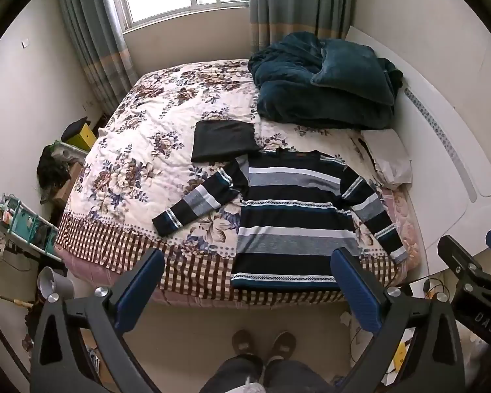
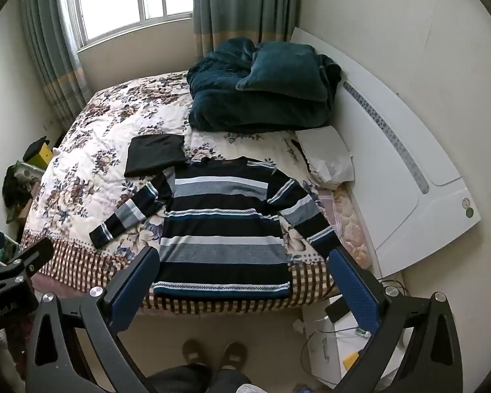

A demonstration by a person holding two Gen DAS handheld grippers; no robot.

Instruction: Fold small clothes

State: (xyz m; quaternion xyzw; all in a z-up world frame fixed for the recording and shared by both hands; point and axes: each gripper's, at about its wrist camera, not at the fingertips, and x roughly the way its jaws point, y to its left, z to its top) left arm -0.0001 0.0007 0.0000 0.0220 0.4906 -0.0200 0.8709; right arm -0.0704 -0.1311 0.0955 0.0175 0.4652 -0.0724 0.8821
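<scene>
A striped navy, grey and white sweater [image 1: 294,219] lies flat on the bed near its front edge, sleeves spread out; it also shows in the right wrist view [image 2: 222,226]. A folded black garment [image 1: 224,144] lies just behind its left shoulder, also seen in the right wrist view [image 2: 155,154]. My left gripper [image 1: 248,258] is open and empty, held high above the bed's front edge. My right gripper [image 2: 245,258] is open and empty too, above the sweater's hem. Part of the right gripper shows at the right of the left wrist view [image 1: 468,271].
The bed carries a floral quilt [image 1: 140,150]. A dark teal blanket and pillow pile [image 1: 324,85] sits at the back right, with a white pillow [image 1: 389,154] and white headboard [image 2: 409,170] to the right. Cluttered shelves [image 1: 26,222] stand left. The person's feet [image 1: 262,344] stand on the floor.
</scene>
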